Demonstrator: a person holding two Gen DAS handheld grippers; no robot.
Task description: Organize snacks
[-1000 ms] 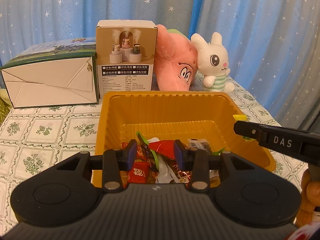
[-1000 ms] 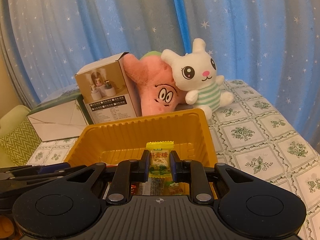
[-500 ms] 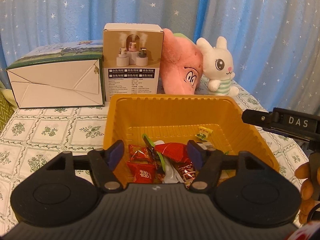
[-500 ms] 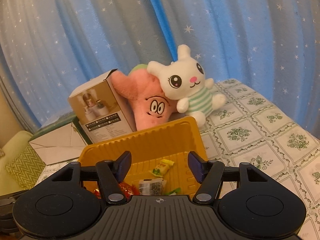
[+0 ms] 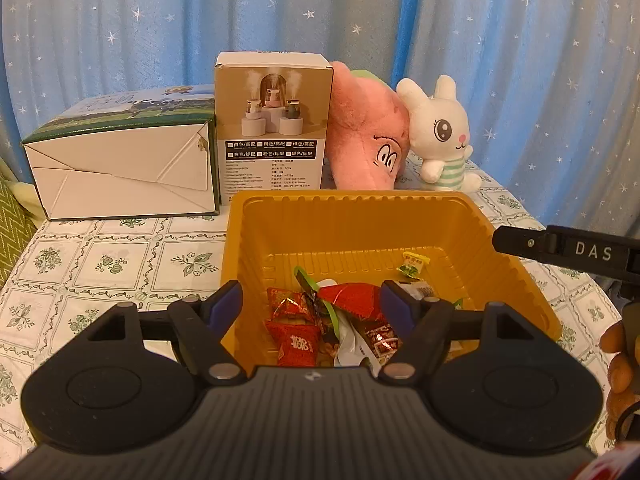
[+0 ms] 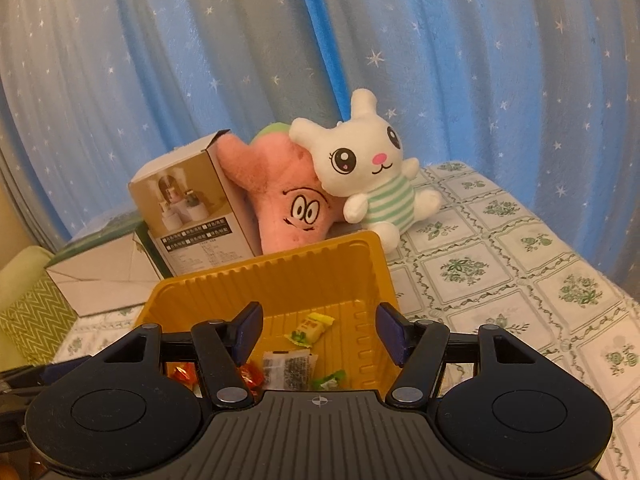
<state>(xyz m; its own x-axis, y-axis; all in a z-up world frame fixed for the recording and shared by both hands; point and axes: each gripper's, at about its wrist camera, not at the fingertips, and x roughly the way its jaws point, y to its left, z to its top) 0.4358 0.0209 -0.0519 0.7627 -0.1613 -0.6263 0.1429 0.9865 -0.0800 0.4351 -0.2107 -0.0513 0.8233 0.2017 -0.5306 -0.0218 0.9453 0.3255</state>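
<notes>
The left gripper (image 5: 312,306) is holding its fingers (image 5: 226,304) spread wide with nothing between them, hovering over the near edge of the orange tray (image 5: 356,206). The right gripper (image 6: 320,330) is doing the same, its blue-padded fingers (image 6: 390,332) gaping apart above the tray's near right part, gripping nothing.

On the far left of the flowered tablecloth (image 5: 120,264), a white carton with a green top (image 5: 120,172) is lying on its side. Just right of it a brown humidifier box (image 5: 274,128) is standing upright, right behind the tray's far wall. A pink plush (image 5: 364,136) is leaning against that box, and a white bunny (image 5: 440,140) in a striped shirt is sitting against the plush at the far right. Blue star-dotted curtains (image 5: 160,32) are hanging behind everything.

The snacks are lying loose inside the tray: red wrapped candies (image 5: 296,340) are piling up at the near side, a clear dark-speckled packet (image 6: 288,368) is resting toward the near middle, and a small yellow candy (image 5: 412,268) is sitting apart, farther in toward the right wall. In the left wrist view, the black side of the right gripper is reaching in from the right edge over the tray's rim.
</notes>
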